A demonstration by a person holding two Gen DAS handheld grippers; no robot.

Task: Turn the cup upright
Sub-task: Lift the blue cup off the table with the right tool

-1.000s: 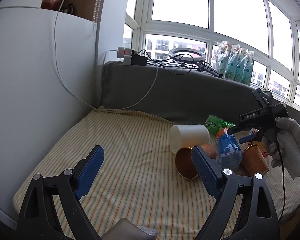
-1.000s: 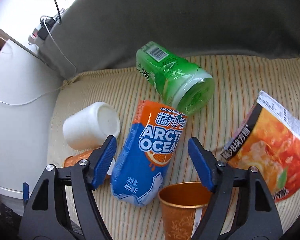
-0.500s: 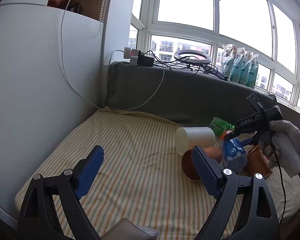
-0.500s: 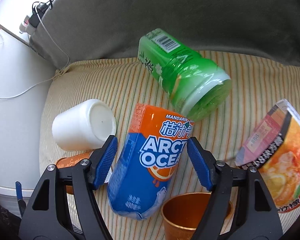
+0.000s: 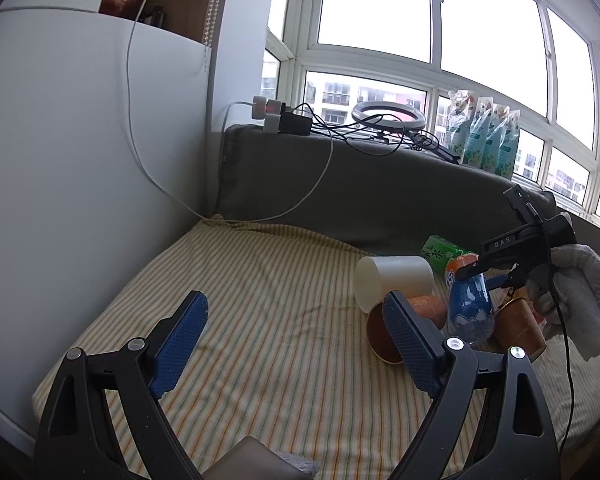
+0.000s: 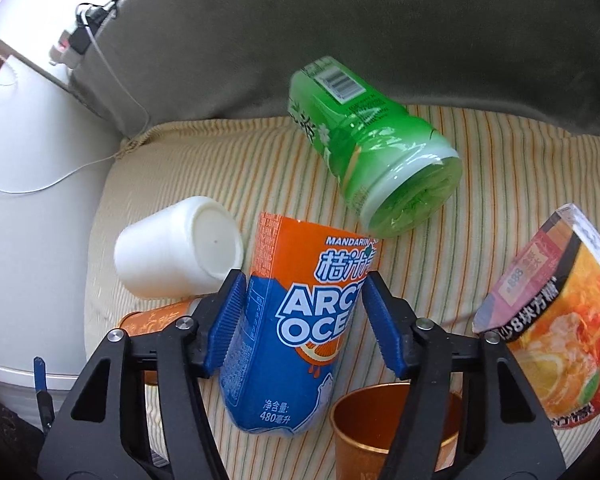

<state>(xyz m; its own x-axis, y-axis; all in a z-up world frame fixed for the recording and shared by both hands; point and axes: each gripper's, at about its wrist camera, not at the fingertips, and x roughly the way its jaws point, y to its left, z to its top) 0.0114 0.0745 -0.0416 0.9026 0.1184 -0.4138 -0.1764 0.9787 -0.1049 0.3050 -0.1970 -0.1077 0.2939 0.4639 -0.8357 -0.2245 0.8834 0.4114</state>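
A blue and orange "Arctic Ocean" bottle-shaped cup (image 6: 296, 320) lies on the striped cushion (image 6: 440, 280). My right gripper (image 6: 302, 308) has closed onto it, both pads against its sides; it also shows in the left wrist view (image 5: 486, 276) over the same cup (image 5: 470, 304). A white cup (image 6: 176, 252) lies on its side to the left, also seen from the left wrist (image 5: 392, 278). My left gripper (image 5: 296, 340) is open and empty above the cushion.
A green bottle (image 6: 372, 152) lies on its side behind. An orange drink cup (image 6: 556, 320) is at the right. A copper cup (image 6: 396, 424) stands upright near the camera; another copper cup (image 5: 396, 324) lies on its side. A grey backrest (image 5: 380, 188) borders the cushion.
My right gripper moved forward and closed its fingers from wide open onto the blue and orange cup. The left gripper's view shifted a little; it stays open.
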